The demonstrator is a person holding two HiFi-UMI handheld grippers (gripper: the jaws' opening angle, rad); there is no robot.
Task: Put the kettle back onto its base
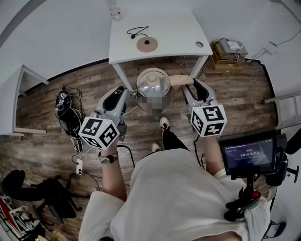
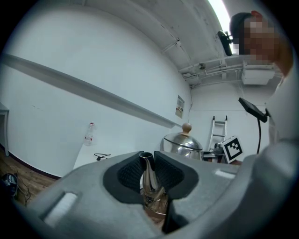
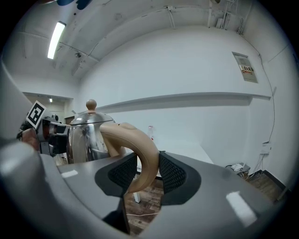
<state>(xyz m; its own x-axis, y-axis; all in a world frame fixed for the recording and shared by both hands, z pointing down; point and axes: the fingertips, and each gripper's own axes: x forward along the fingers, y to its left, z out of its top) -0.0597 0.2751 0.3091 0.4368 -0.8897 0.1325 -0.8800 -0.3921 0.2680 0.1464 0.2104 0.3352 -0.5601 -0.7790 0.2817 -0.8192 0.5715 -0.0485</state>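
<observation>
A shiny steel kettle (image 1: 153,87) with a wooden lid knob hangs in the air over the floor, just in front of the white table (image 1: 178,33). My left gripper (image 1: 126,96) is shut on its thin metal spout (image 2: 148,175). From the other side, my right gripper (image 1: 190,87) is shut on the beige curved handle (image 3: 140,154). The round brown base (image 1: 146,44) lies on the table with its black cord beside it, beyond the kettle. In the right gripper view the kettle body (image 3: 84,135) stands upright to the left of the handle.
A plastic bottle (image 1: 114,9) stands at the table's far edge. Boxes and cables (image 1: 228,49) lie on the floor at right, bags and wires (image 1: 68,115) at left. A screen on a stand (image 1: 249,153) is at my right. A stepladder (image 2: 219,130) leans on the wall.
</observation>
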